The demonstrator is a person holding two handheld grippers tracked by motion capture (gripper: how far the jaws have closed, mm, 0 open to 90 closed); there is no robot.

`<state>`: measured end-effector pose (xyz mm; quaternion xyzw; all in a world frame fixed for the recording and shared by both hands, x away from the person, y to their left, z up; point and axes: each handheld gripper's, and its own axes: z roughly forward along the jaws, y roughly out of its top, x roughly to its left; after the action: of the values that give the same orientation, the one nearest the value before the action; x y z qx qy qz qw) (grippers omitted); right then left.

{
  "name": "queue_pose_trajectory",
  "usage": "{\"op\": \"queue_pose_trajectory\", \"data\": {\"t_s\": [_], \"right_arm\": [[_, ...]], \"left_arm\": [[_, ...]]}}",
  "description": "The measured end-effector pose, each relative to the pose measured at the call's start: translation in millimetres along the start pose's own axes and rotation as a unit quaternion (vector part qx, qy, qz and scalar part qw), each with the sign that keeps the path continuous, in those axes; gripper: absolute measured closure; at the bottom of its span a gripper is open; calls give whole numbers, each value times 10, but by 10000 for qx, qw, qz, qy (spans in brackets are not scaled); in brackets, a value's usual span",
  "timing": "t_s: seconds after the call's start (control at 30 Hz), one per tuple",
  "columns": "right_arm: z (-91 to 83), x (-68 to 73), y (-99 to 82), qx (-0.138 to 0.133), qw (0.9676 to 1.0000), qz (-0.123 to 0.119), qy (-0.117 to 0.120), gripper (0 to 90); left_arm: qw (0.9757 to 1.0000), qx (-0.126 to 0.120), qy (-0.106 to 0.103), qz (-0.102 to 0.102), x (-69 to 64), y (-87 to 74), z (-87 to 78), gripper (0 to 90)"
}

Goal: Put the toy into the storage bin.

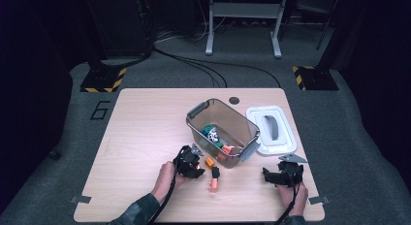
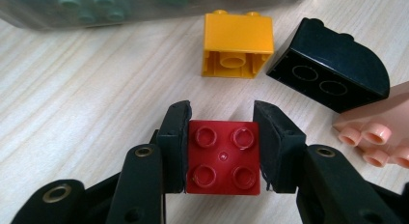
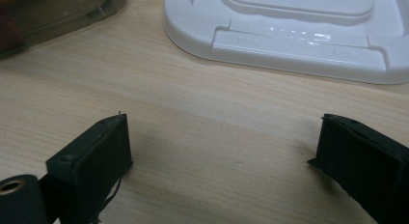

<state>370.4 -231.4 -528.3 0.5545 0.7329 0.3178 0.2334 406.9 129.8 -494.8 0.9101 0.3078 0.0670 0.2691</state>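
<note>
High view: the clear storage bin (image 1: 223, 130) already holds several bricks, its white lid (image 1: 270, 129) off to its right; an orange brick (image 1: 209, 162), a black one and a pink one lie just near of it

Left gripper view: left gripper (image 2: 221, 119) is clamped on a red brick (image 2: 223, 159) on the table, judged next for binning

Right gripper view: right gripper (image 3: 219, 137) rests spread apart, empty

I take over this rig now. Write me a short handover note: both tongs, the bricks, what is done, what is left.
Left tongs: shut on the red brick, on the table.
Right tongs: open, holding nothing, near the white lid.
Orange brick, black brick and pink brick lie loose beside the clear bin.
Done: several bricks already in the bin.
Left: probably bin these four, then fit the lid.
</note>
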Motion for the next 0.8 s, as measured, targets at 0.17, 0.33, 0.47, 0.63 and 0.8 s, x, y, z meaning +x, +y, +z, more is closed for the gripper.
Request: {"op": "queue_pose_trajectory", "data": {"t_s": [0.17,0.33,0.47,0.63,0.8], "right_arm": [[-1,1,0,2,10000,3,11,43],[-1,0,0,3,10000,0,10,43],[4,11,3,-25,10000,90,-22,43],[4,11,2,-23,10000,90,-22,43],[0,6,0,-4,10000,27,5,43]], "left_arm": [[9998,-151,60,-65,34,10,-91,589],[9994,-299,110,-104,81,33,-202,590],[9991,-375,168,-131,122,51,-296,590],[9985,-457,242,-152,177,73,-404,590],[9976,-579,331,-181,243,113,-544,590]]}}
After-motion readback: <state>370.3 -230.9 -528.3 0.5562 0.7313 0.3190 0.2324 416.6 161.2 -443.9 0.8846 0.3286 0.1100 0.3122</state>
